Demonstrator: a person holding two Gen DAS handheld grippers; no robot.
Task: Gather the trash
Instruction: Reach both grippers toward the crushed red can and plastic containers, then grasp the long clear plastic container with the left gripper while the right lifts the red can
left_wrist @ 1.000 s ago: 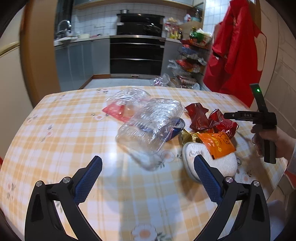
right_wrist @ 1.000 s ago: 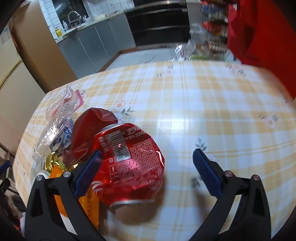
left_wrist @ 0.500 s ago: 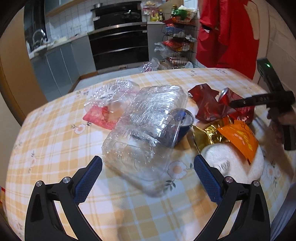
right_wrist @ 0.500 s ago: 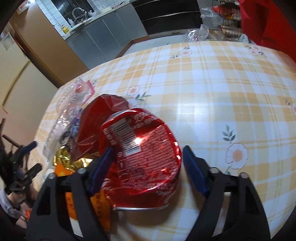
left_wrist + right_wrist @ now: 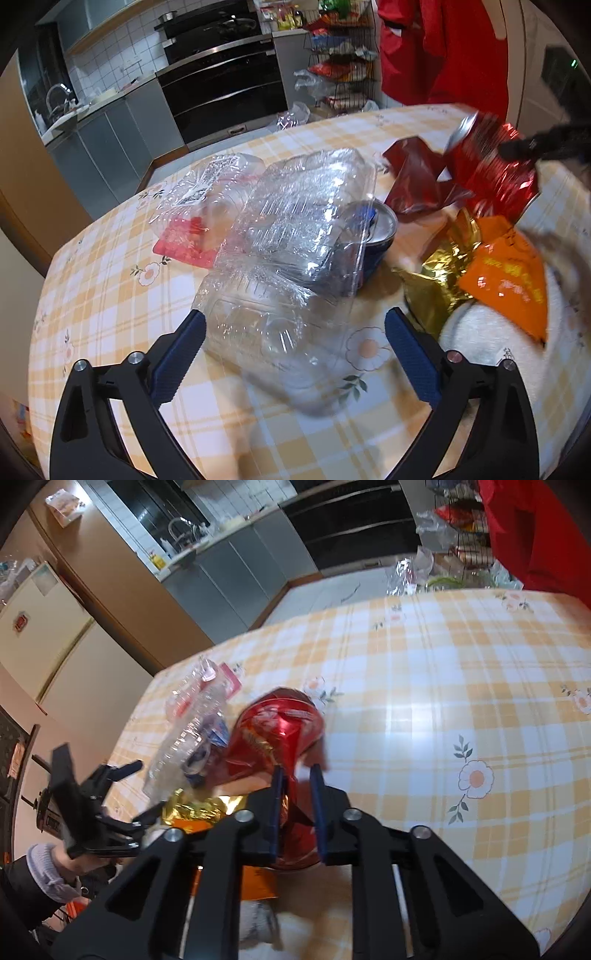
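A pile of trash lies on the yellow checked table. My right gripper is shut on a crushed red soda can and holds it lifted above the table; the can also shows in the left wrist view. My left gripper is open, its fingers on either side of a clear crushed plastic container. A blue can lies under the plastic. A dark red wrapper, gold foil and an orange packet lie to the right.
A white fluffy pad lies under the orange packet. A clear bag over a red packet lies at the left of the pile. Kitchen cabinets, an oven and a wire rack stand beyond the table.
My right gripper has closed on the red can and lifted it off the table. My left gripper has moved forward, so its open fingers now flank the clear plastic container.
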